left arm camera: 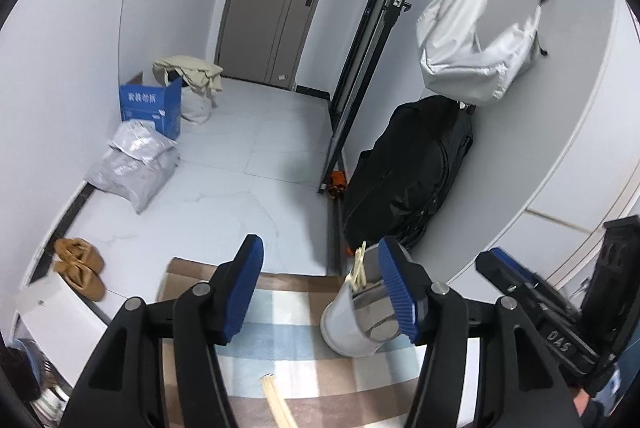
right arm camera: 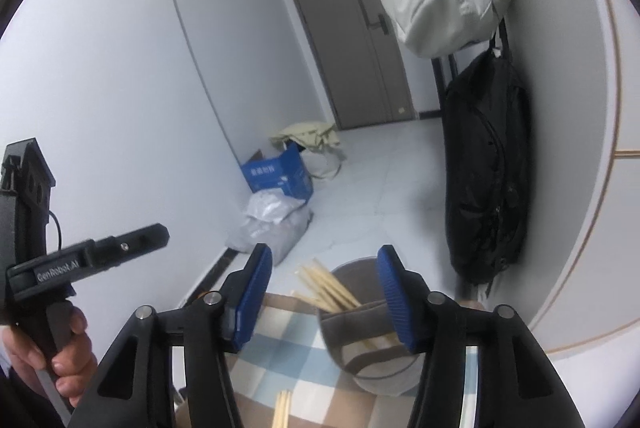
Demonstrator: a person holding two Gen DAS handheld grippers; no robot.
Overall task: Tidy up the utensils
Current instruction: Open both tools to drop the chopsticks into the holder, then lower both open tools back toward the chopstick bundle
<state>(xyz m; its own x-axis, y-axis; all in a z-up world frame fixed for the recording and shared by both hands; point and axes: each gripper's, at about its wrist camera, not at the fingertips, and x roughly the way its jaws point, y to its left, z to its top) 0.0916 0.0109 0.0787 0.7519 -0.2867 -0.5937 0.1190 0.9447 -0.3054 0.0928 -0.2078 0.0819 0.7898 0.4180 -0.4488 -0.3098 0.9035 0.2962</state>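
A round utensil holder [left arm camera: 348,324] stands on the checked cloth [left arm camera: 280,344], with several wooden chopsticks [left arm camera: 359,268] upright in it. More loose chopsticks [left arm camera: 276,400] lie on the cloth at the bottom edge. My left gripper [left arm camera: 322,288] is open and empty, and the holder sits just behind its right pad. In the right wrist view the holder [right arm camera: 368,348] and its chopsticks [right arm camera: 328,288] sit behind the right pad of my right gripper [right arm camera: 324,296], also open and empty. Loose chopsticks [right arm camera: 282,408] lie below it.
A hand [right arm camera: 60,348] holds the left gripper's handle at the left. A black backpack [left arm camera: 408,172] leans on the wall and a white bag [left arm camera: 472,36] hangs above it. On the floor are a blue box [left arm camera: 150,106], grey sacks [left arm camera: 132,164] and tan slippers [left arm camera: 80,266].
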